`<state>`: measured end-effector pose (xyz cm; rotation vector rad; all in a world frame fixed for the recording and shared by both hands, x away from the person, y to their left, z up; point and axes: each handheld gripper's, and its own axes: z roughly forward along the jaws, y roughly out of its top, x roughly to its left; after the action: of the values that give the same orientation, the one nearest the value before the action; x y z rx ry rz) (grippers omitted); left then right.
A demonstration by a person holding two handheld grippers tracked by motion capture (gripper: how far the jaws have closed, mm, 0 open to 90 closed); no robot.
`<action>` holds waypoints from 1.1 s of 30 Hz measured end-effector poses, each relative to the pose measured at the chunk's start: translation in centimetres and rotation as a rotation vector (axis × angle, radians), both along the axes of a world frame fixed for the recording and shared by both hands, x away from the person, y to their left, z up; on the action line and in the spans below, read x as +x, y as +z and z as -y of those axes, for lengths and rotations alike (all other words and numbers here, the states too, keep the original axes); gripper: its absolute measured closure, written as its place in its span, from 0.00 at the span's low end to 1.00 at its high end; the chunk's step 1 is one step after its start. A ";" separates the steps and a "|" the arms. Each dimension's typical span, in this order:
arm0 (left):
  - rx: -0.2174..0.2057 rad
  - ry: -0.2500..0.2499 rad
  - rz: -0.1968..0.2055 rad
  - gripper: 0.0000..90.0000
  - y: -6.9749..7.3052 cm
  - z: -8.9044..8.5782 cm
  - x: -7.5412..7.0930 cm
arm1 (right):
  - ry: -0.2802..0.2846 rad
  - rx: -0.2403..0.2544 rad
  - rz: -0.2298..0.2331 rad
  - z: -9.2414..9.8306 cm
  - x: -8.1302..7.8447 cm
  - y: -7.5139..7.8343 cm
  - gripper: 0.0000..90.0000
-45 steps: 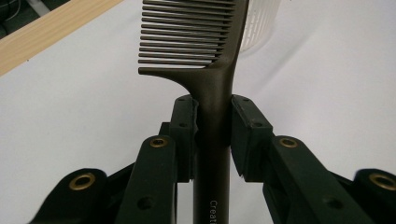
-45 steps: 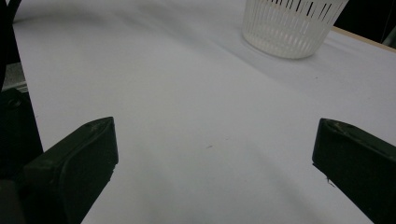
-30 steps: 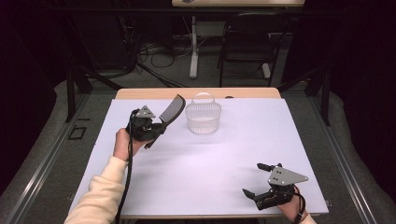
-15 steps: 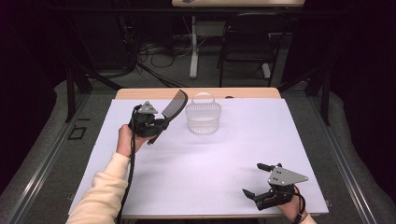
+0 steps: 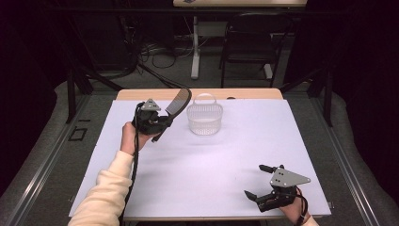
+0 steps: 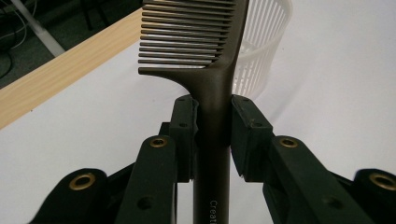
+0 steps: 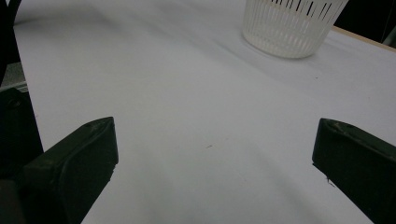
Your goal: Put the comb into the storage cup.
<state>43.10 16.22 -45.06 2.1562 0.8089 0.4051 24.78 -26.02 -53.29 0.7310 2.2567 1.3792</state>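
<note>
My left tongs [image 5: 162, 123] are clamped on the handle of a dark brown comb [image 5: 177, 102]; in the left gripper view both pads press its narrow handle [image 6: 212, 140] from either side, with the toothed head [image 6: 191, 35] rising above them. From the high view the comb is held off the desk, tilted, its head pointing up and away toward the white slotted basket [image 5: 204, 118], ending just beside the basket's rim and handle. I cannot tell whether it touches the basket.

My right tongs [image 5: 258, 181] stand wide apart with nothing between them; in the right gripper view I see only bare white surface [image 7: 205, 140] between the two black pads, and the basket [image 7: 292, 28] farther off. This gripper sits low at the near right corner of the desk [image 5: 226, 160], well apart from the comb and the basket. The basket stands upright near the far middle of the white desk top.
</note>
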 end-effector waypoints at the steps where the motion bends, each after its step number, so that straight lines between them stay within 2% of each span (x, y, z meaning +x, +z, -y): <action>1: -0.001 0.000 -0.001 0.80 0.1 0.1 0.1 | 0.000 0.000 0.001 0.0 0.0 0.0 0.00; 33: -0.029 -0.002 0.037 0.80 1.7 2.1 1.7 | -0.003 0.000 -0.003 0.0 0.0 0.0 0.00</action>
<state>44.79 14.11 -43.37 2.1169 0.7869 0.4288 24.77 -26.05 -53.28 0.7364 2.2566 1.3781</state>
